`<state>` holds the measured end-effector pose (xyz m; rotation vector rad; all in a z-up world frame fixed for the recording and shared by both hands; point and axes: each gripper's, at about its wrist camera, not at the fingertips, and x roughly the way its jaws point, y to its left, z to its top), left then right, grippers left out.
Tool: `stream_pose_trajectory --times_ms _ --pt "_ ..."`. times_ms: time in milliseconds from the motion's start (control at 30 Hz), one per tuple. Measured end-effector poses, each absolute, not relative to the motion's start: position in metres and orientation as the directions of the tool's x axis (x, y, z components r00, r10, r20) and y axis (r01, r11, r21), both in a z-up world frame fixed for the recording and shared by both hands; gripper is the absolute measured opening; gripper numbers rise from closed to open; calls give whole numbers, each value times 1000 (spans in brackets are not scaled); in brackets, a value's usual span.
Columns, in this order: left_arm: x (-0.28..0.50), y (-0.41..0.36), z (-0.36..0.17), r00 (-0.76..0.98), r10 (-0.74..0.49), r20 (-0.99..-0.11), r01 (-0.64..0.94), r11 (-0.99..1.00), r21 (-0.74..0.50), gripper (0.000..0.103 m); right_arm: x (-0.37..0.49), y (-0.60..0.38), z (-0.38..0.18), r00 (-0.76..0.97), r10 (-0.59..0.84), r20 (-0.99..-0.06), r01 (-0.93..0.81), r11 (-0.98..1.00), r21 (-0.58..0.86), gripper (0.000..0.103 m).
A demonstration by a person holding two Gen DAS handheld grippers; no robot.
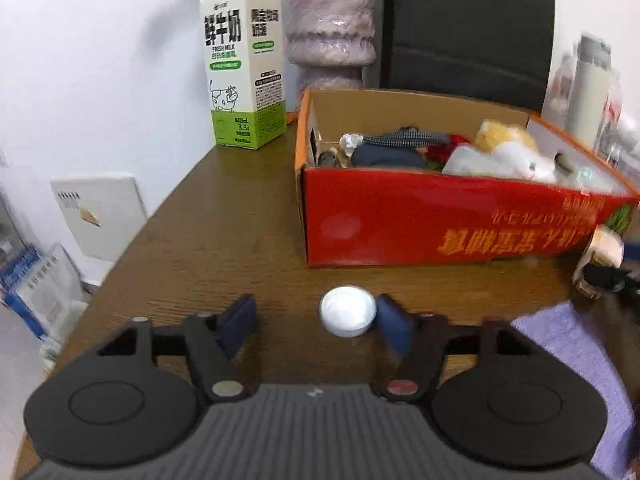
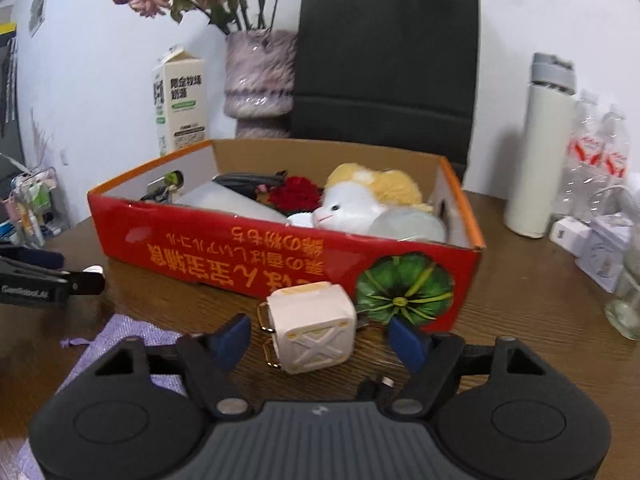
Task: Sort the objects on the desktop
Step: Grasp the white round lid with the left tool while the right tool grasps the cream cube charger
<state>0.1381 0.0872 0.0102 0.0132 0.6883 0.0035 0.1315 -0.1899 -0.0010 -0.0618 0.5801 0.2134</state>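
Note:
A red cardboard box (image 1: pixel 400 216) holding a plush toy (image 1: pixel 504 148), a dark pouch and a red flower stands on the brown table; it also shows in the right wrist view (image 2: pixel 224 248). My left gripper (image 1: pixel 316 320) is open, with a small white round cap (image 1: pixel 347 310) lying between its fingers, close to the right one. My right gripper (image 2: pixel 320 340) is open around a cream cube charger (image 2: pixel 312 328) lying on the table just in front of the box. The left gripper (image 2: pixel 52 276) shows at the left edge of the right wrist view.
A milk carton (image 1: pixel 244 64), a fuzzy purple vase (image 1: pixel 332 28) and a black bag (image 2: pixel 384 56) stand behind the box. A white flask (image 2: pixel 540 148), plastic bottles (image 2: pixel 596 152) and small white boxes (image 2: pixel 592 244) stand at the right. A purple cloth pouch (image 2: pixel 124 336) lies near the front edge.

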Motion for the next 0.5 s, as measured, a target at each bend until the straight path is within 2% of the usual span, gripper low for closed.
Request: stream_pose_trajectory --times_ms 67,100,300,500 --pt "136 87 9 780 9 -626 0 1000 14 37 137 -189 -4 798 201 -569 -226 974 28 48" --pt "134 87 9 783 11 -622 1 1000 18 31 136 -188 -4 797 199 -570 -224 974 26 48" --pt "125 83 11 799 8 -602 18 999 37 30 116 -197 6 853 202 -481 -196 979 62 47" --pt "113 93 21 838 -31 -545 7 999 -46 29 87 -205 17 917 161 -364 -146 987 68 47"
